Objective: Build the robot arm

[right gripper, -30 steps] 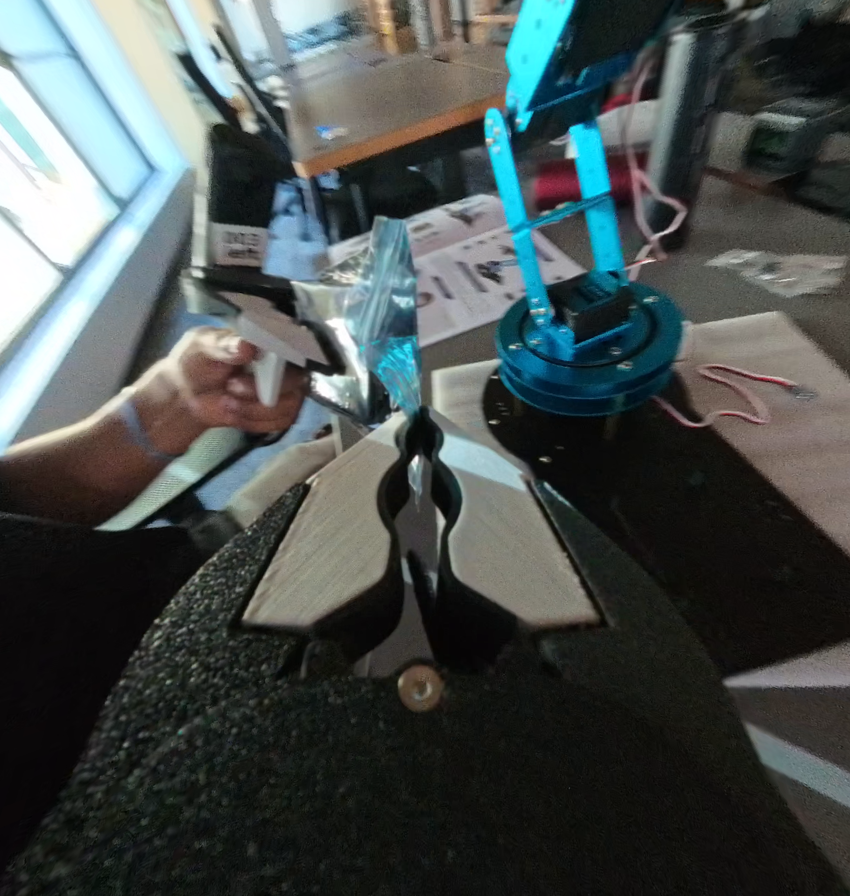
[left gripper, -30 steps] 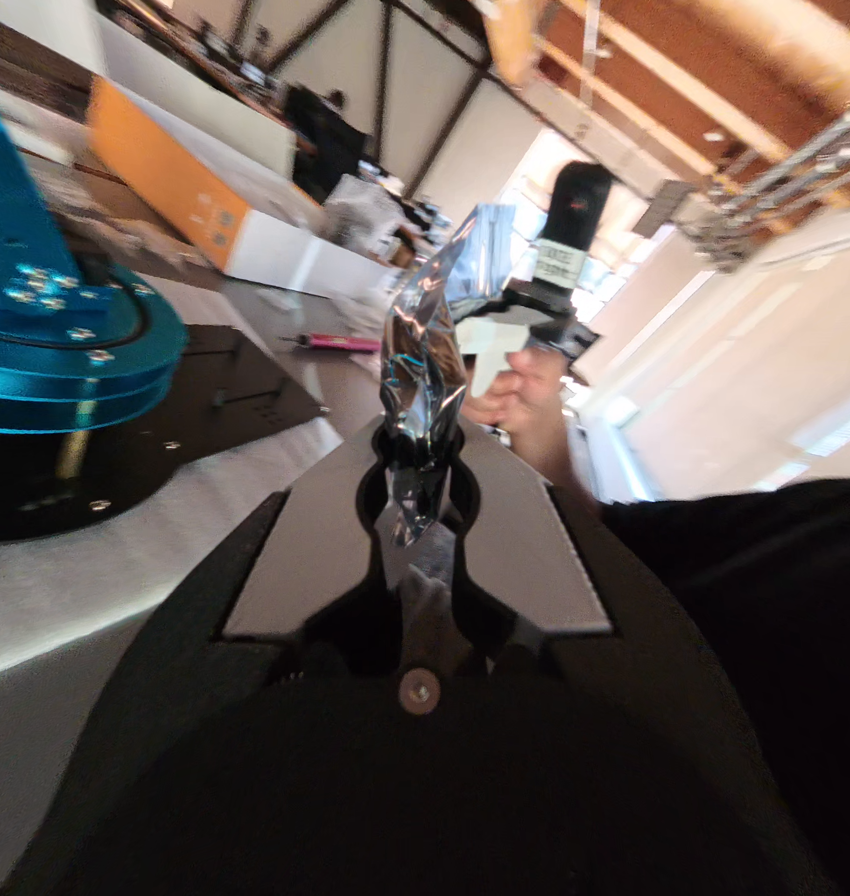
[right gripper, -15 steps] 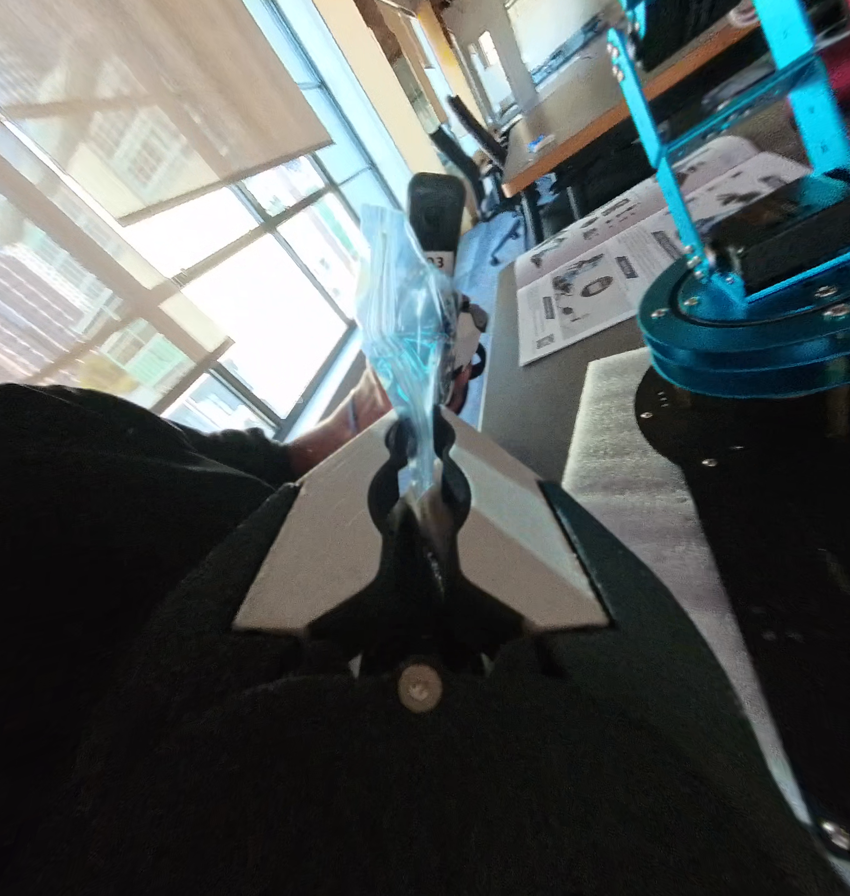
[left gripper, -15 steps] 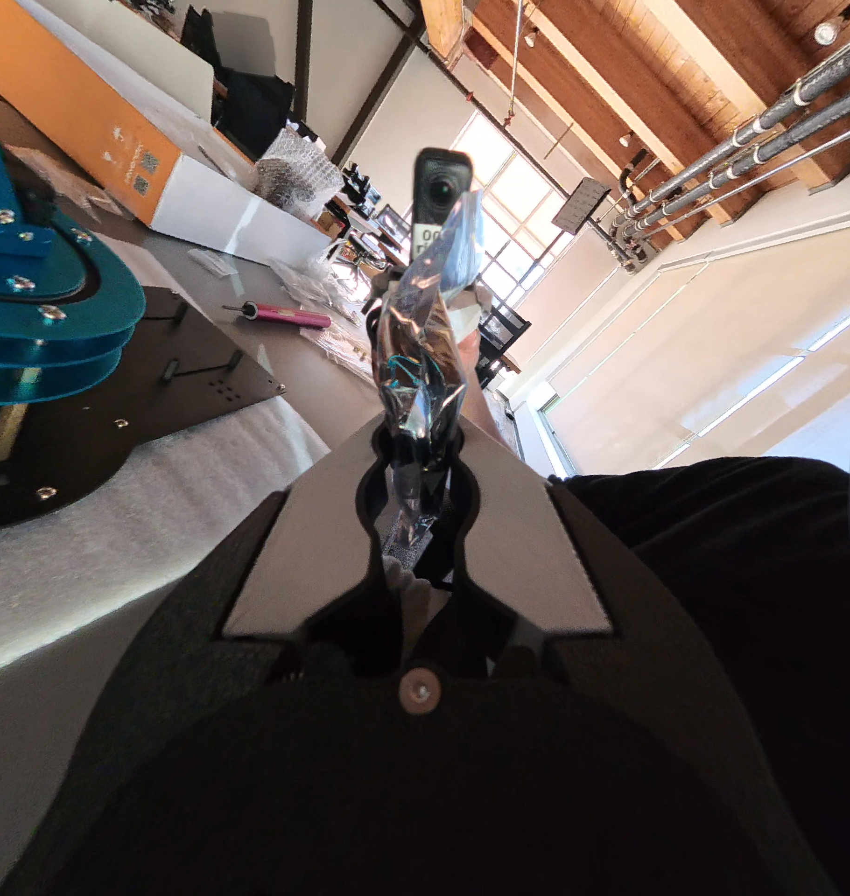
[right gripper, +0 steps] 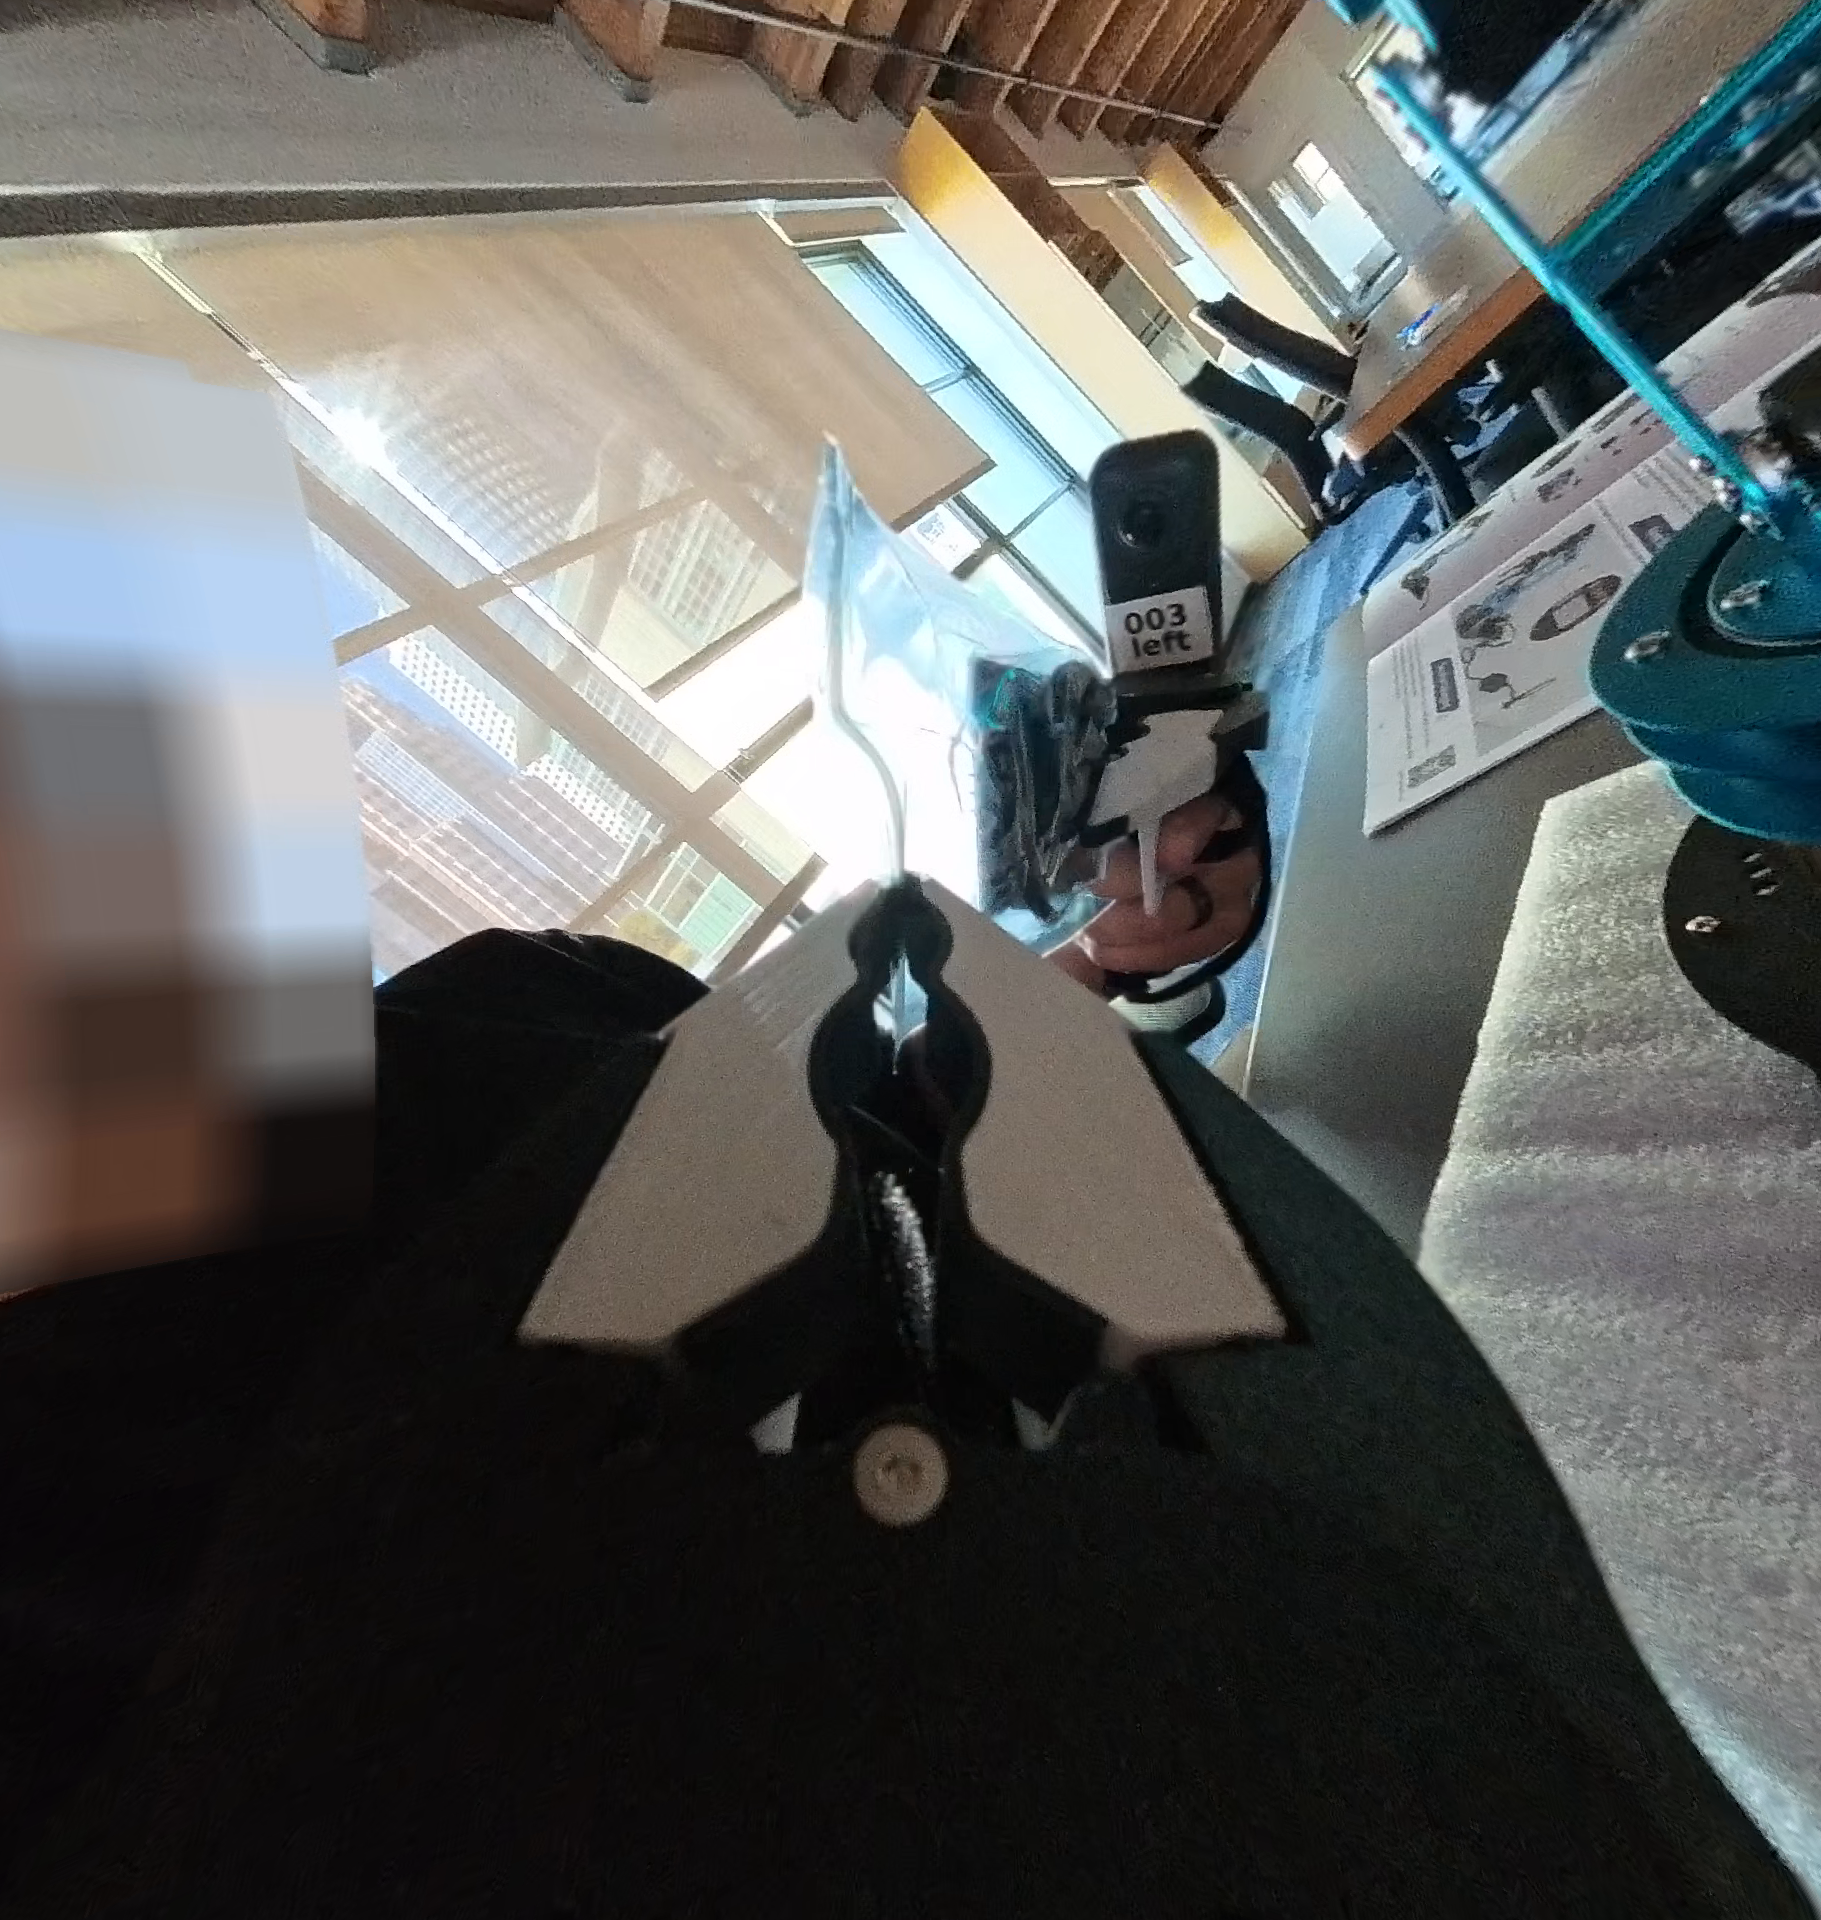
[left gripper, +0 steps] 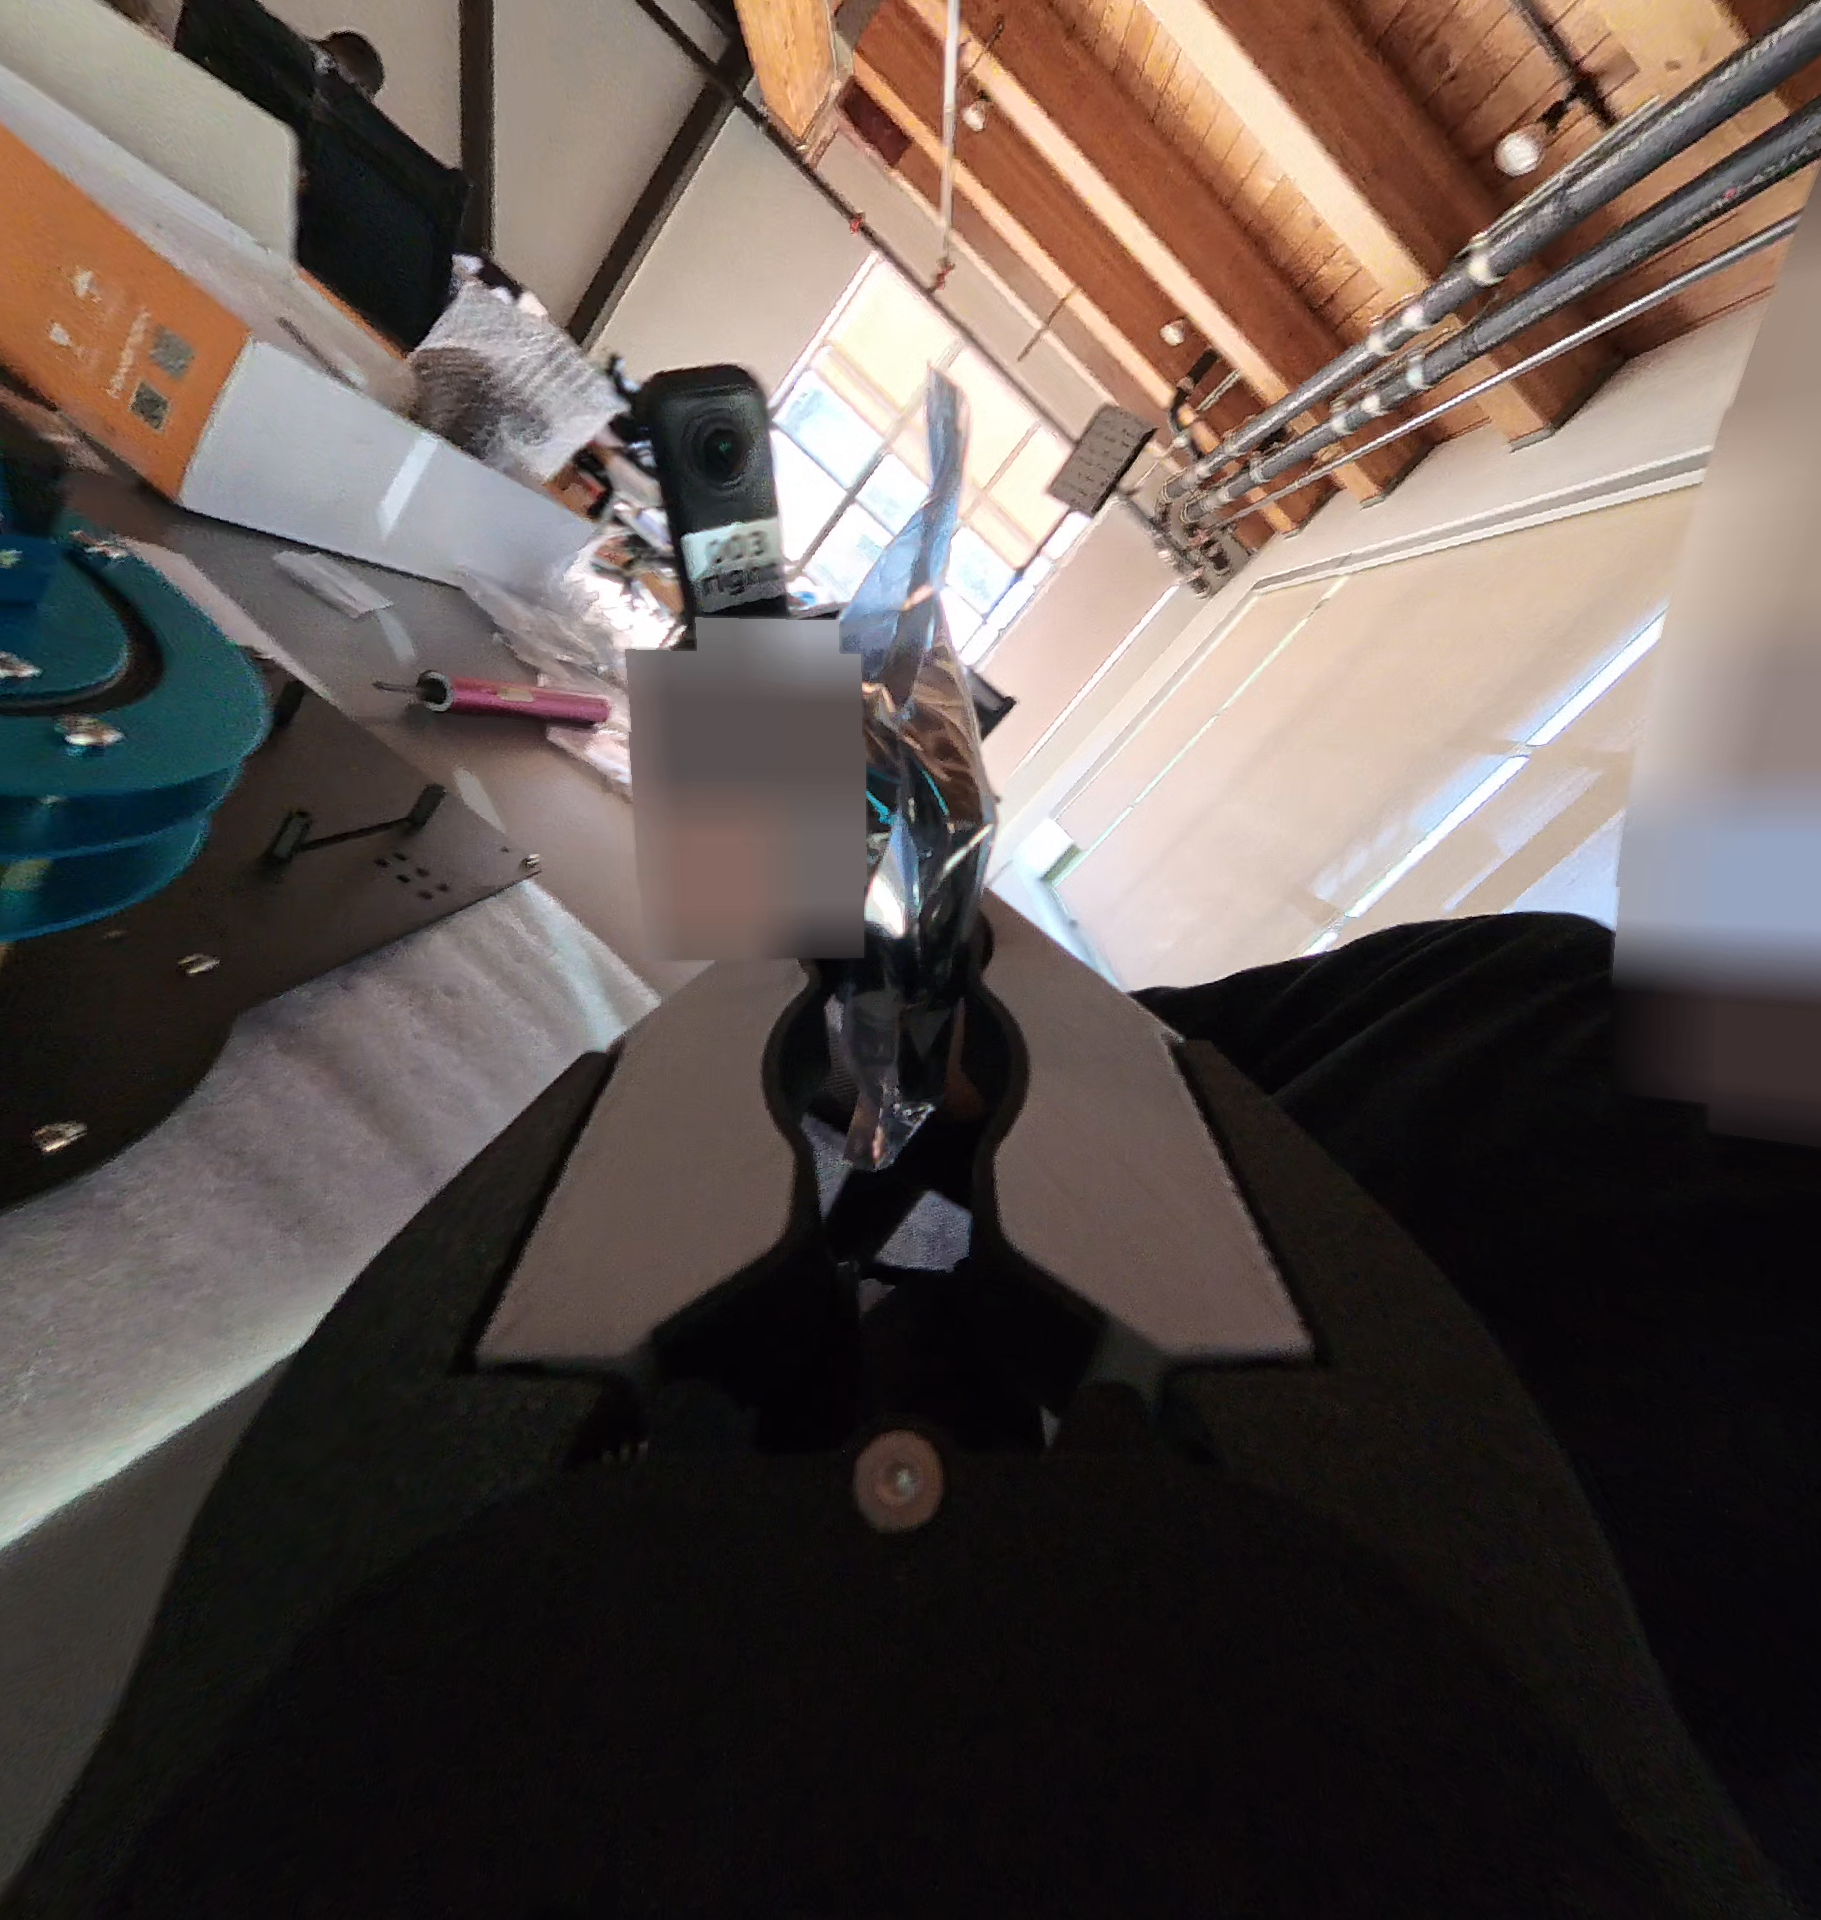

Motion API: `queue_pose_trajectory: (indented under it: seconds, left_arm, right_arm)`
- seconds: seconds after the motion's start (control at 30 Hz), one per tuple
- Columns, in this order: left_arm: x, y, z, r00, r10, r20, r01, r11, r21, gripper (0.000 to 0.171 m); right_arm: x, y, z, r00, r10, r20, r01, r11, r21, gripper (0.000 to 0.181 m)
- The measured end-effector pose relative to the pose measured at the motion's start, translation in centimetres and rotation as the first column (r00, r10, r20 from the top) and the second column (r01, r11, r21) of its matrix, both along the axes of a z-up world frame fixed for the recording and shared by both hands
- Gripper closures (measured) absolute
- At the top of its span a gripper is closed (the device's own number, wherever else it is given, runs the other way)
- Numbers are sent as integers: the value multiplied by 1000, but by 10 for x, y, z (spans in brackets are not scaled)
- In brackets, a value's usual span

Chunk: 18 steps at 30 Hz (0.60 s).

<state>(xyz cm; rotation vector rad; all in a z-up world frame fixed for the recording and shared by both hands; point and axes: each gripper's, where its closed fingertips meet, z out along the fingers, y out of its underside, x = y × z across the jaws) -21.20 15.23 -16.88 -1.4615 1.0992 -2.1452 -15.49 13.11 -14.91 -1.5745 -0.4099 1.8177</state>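
Both grippers hold one small clear plastic bag in the air, tilted up toward the ceiling and windows. My left gripper [left gripper: 898,971] is shut on the crumpled, shiny bag [left gripper: 927,769], which sticks up from its tips. My right gripper [right gripper: 901,899] is shut on a thin edge of the same bag [right gripper: 885,634]; dark small parts sit in the bag's far end, where the left gripper [right gripper: 1067,774] pinches it. The right gripper's camera [left gripper: 719,468] shows beyond the bag in the left wrist view, its fingers hidden by a blurred patch.
A blue robot-arm base [left gripper: 75,717] stands on a black plate [left gripper: 262,914] over white foam on the grey table; it also shows in the right wrist view [right gripper: 1758,665]. A pink tool [left gripper: 516,698], an orange and white box [left gripper: 158,353] and a printed sheet [right gripper: 1529,665] lie nearby. A dark sleeve lies close below.
Both grippers have tilted further upward with the bag between them. The bag is now stretched wider between them, and the other gripper sits off to one side in each view.
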Motion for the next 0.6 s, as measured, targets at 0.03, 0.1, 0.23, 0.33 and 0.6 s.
queue_pose_trajectory:
  seconds: [0.03,0.1,0.23,0.33,0.6]
  left_arm:
    - [2,4,-6,999,29,-31,-29,999,20,154]
    - [7,16,-23,985,121,-120,-109,989,97,149]
    - [10,44,-39,897,385,-218,-299,891,342,113]
    - [17,42,-19,869,471,-154,-339,792,508,114]
    - [75,-1,0,960,256,-116,-121,748,652,105]
  right_arm:
    - [1,4,-5,998,-29,47,29,1000,6,181]
    - [6,15,-21,969,-126,215,117,992,57,181]
    - [16,26,-34,826,-302,475,224,951,214,181]
    - [13,16,-44,736,-335,588,188,936,298,181]
    - [6,-4,-45,743,-292,602,118,943,312,181]
